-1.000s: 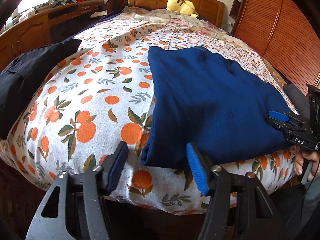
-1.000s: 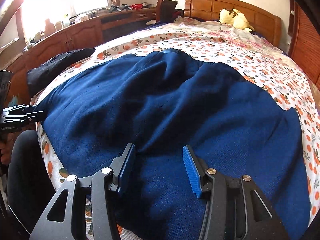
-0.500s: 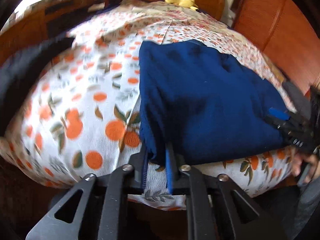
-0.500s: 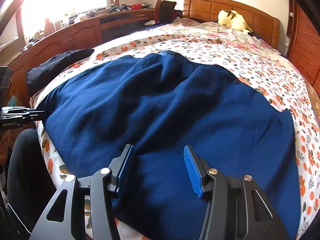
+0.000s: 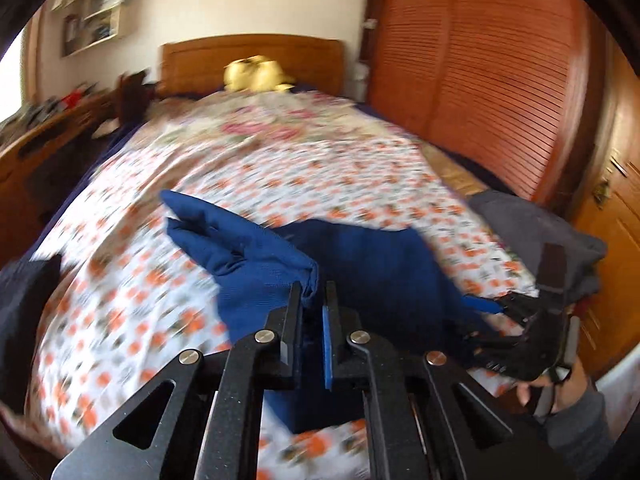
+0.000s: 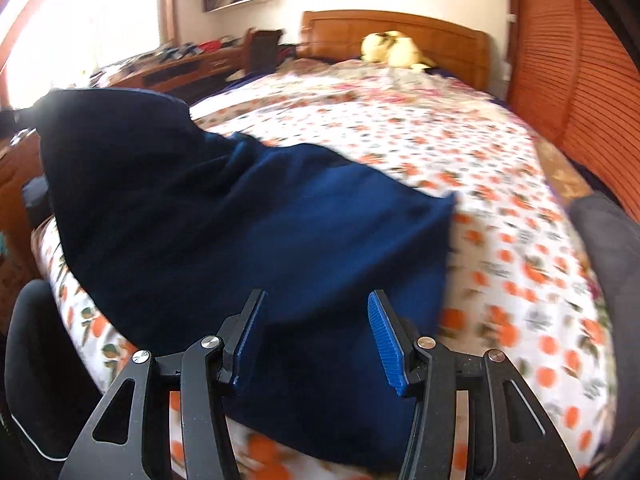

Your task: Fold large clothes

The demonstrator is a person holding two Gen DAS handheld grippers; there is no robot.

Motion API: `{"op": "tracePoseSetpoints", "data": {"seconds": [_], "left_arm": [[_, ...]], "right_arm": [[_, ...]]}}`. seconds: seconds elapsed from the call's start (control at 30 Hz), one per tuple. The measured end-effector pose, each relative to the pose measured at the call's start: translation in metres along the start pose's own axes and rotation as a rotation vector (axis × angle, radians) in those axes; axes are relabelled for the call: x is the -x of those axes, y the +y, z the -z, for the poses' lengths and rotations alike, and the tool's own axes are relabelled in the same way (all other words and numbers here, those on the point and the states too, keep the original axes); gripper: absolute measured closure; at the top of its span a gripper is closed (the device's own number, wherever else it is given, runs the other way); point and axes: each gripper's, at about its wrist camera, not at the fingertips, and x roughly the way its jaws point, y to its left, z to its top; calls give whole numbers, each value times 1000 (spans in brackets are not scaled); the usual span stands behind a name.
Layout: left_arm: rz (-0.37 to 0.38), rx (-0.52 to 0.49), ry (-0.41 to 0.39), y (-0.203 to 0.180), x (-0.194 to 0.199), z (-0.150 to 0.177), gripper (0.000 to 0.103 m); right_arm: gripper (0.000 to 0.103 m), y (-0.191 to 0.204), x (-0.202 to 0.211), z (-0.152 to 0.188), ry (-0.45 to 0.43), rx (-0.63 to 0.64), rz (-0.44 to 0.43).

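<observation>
Daylit bedroom, both views smeared by motion and bent by fisheye.

Light pours in from the window (image 6: 76,28) at my left, blown out to pure white glare in my right view. The bedspread (image 5: 320,168) print is streaked and soft in both views, and the plush toy (image 5: 256,76) and headboard (image 6: 396,36) are hazy. My claws' fingers (image 6: 384,332) stay sharp against the blur. The blue garment (image 6: 248,240) reads nearly black on its shaded, lifted side and brighter blue in my left view. Corners fall off into dark vignette; the slatted doors (image 5: 480,72) bow outward.
</observation>
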Motion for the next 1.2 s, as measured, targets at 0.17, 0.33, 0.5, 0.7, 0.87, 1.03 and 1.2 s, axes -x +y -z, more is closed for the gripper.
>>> {"op": "tracePoseSetpoints", "data": {"seconds": [0.17, 0.33, 0.5, 0.7, 0.87, 1.03, 1.2], "left_arm": [[82, -105, 2, -65, -33, -25, 96], [174, -186, 44, -117, -61, -24, 96], [199, -189, 125, -134, -91, -7, 95], [191, -190, 115, -133, -84, -2, 91], [176, -172, 44, -114, -61, -5, 73], [143, -134, 11, -82, -45, -1, 58], [93, -76, 15, -43, -44, 13, 33]], "right_arm": [[50, -40, 26, 7, -35, -90, 35], [50, -67, 43, 17, -53, -156, 57], [50, -77, 49, 22, -52, -179, 68], [49, -68, 47, 17, -46, -164, 64], [50, -62, 45, 7, -71, -134, 53], [49, -53, 53, -3, -111, -113, 37], [49, -47, 49, -11, -138, -126, -21]]}}
